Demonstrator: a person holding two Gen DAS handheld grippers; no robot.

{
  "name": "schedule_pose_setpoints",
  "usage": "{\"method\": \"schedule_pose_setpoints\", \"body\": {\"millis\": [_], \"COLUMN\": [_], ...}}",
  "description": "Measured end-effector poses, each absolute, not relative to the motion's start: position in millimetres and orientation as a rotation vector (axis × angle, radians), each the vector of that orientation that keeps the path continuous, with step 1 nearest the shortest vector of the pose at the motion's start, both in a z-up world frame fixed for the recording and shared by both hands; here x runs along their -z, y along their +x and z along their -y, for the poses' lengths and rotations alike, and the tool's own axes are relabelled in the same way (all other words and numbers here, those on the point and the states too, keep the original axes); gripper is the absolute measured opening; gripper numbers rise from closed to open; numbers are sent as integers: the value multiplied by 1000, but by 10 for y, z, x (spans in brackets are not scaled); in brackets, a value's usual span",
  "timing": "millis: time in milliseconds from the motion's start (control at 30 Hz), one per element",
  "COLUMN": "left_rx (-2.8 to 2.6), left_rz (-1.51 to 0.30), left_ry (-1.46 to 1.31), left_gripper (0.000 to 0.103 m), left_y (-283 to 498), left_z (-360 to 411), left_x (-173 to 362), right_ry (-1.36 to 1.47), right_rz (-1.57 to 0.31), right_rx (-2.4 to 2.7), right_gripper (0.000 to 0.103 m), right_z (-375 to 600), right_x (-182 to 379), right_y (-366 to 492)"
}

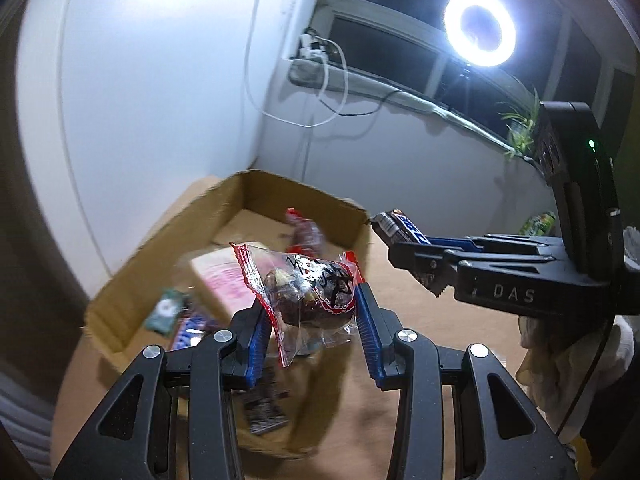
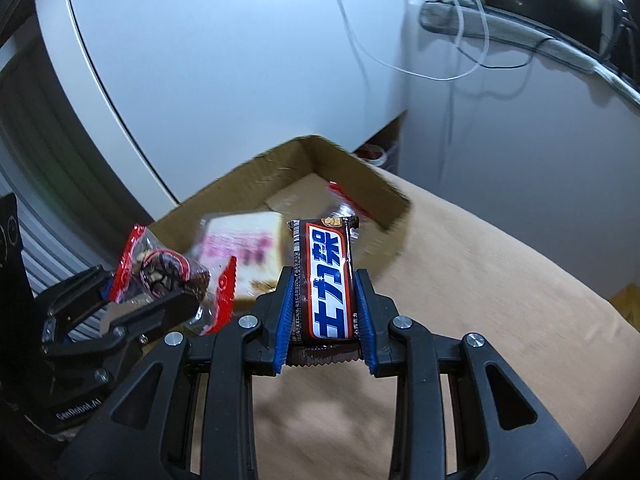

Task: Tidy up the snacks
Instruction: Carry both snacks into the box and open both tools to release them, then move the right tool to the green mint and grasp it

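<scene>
Brown corrugated card forms the open box (image 1: 240, 216) at centre left of the left wrist view, standing on a tan cloth-covered surface (image 1: 420, 320). Blurred packets lie inside it: a pink-and-cream pack (image 1: 218, 280), a small green one (image 1: 164, 310) and a red-edged wrapper (image 1: 306, 232). Lower centre, the left gripper (image 1: 310, 312) clamps its blue pads on a clear, red-bordered packet holding a dark chocolate ball (image 1: 308, 292), raised above the near edge of the box. At the right edge of that view, the right gripper (image 1: 404, 248) reaches in with a bar pinched at its tip, under a ring light (image 1: 480, 28) in the upper right.

In the right wrist view, the left gripper (image 2: 132, 300) and its chocolate packet (image 2: 168, 276) sit at lower left. The cardboard box (image 2: 280, 164) lies behind, at centre. In the lower centre, the right gripper (image 2: 322, 304) squeezes a brown chocolate bar (image 2: 326, 276) with a blue-on-white label, standing on end between the pads, above the tan surface (image 2: 500, 280).
</scene>
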State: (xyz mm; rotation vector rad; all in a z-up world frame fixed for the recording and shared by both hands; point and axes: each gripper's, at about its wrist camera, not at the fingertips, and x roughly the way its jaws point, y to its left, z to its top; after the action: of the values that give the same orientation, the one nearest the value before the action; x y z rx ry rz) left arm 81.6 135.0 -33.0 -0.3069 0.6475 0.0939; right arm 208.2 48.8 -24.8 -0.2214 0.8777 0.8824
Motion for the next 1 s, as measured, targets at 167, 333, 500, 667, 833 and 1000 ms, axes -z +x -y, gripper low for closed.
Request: {"method": "schedule_pose_setpoints", "body": {"millis": [167, 333, 500, 667, 833, 1000], "left_rx": [-124, -147, -174, -178, -170, -168], "left_rz": [-647, -646, -644, -637, -632, -618], "left_ry": [-319, -333, -344, -349, -344, -347], "left_gripper": [39, 39, 55, 55, 55, 55], "left_y": [756, 712, 705, 693, 668, 621], "left_z": [-1498, -1610, -1655, -1675, -1634, -1618], "left_x": [373, 395, 398, 388, 361, 327], "right_ry": [-224, -225, -205, -213, -215, -229], "right_rz": [-887, -885, -854, -848, -843, -829], "right_rx": [-918, -932, -911, -900, -890, -868], "right_gripper": [30, 36, 75, 75, 75, 75], "right_z": [-744, -921, -875, -804, -722, -529], "right_x": [273, 269, 185, 122, 82, 28], "right_y": [2068, 2043, 2026, 1999, 1965, 1888]}}
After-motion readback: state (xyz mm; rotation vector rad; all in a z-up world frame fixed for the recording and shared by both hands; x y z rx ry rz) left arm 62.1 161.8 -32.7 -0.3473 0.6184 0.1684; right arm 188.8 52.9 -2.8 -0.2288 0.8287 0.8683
